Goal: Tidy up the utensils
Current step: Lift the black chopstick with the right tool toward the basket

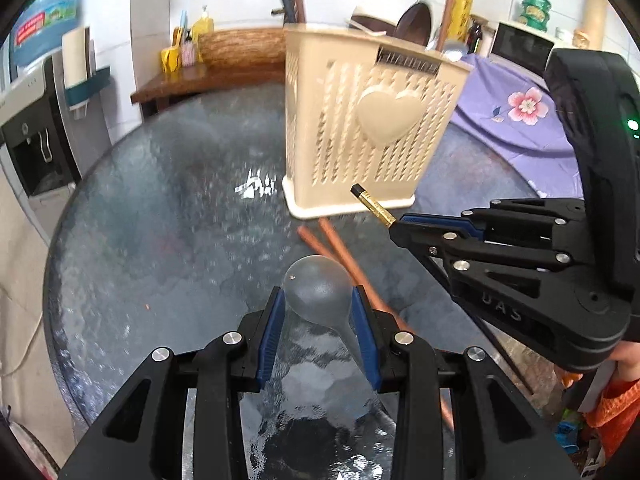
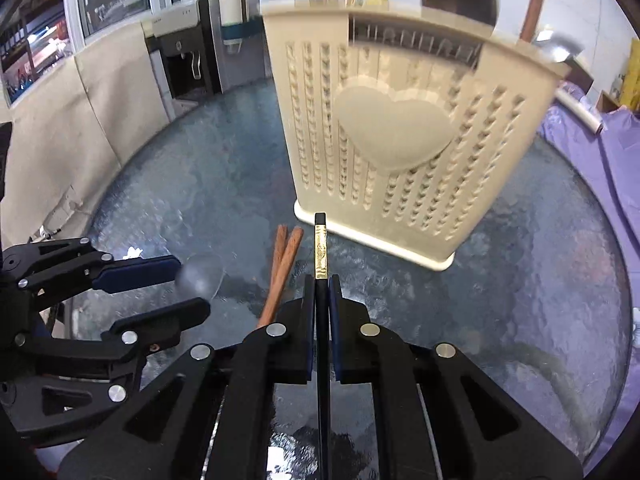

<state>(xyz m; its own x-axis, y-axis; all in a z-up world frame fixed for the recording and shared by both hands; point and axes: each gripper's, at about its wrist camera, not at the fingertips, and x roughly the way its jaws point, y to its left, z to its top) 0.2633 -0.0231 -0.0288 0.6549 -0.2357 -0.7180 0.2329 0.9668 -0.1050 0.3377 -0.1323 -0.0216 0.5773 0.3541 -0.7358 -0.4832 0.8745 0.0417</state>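
Observation:
A cream perforated utensil basket [image 1: 360, 120] [image 2: 400, 140] with a heart on its side stands on the round glass table [image 1: 160, 220], with utensils sticking up from it. My left gripper [image 1: 319, 296] [image 2: 192, 284] is shut on the bowl of a translucent grey spoon [image 1: 318, 284] [image 2: 200, 276], just above the glass. My right gripper [image 2: 321, 280] [image 1: 400, 224] is shut on a black chopstick with a gold band [image 2: 321, 244] [image 1: 372, 204], whose tip points at the basket's base. Two brown chopsticks [image 1: 340, 256] [image 2: 284, 268] lie on the table between the grippers.
A purple floral cloth [image 1: 520, 120] [image 2: 608, 152] covers the surface to the right of the table. A water dispenser [image 1: 36, 120] [image 2: 188, 52] stands at the left. A wooden side table [image 1: 224, 72] with bottles sits behind, and a microwave [image 1: 520, 44] at the back right.

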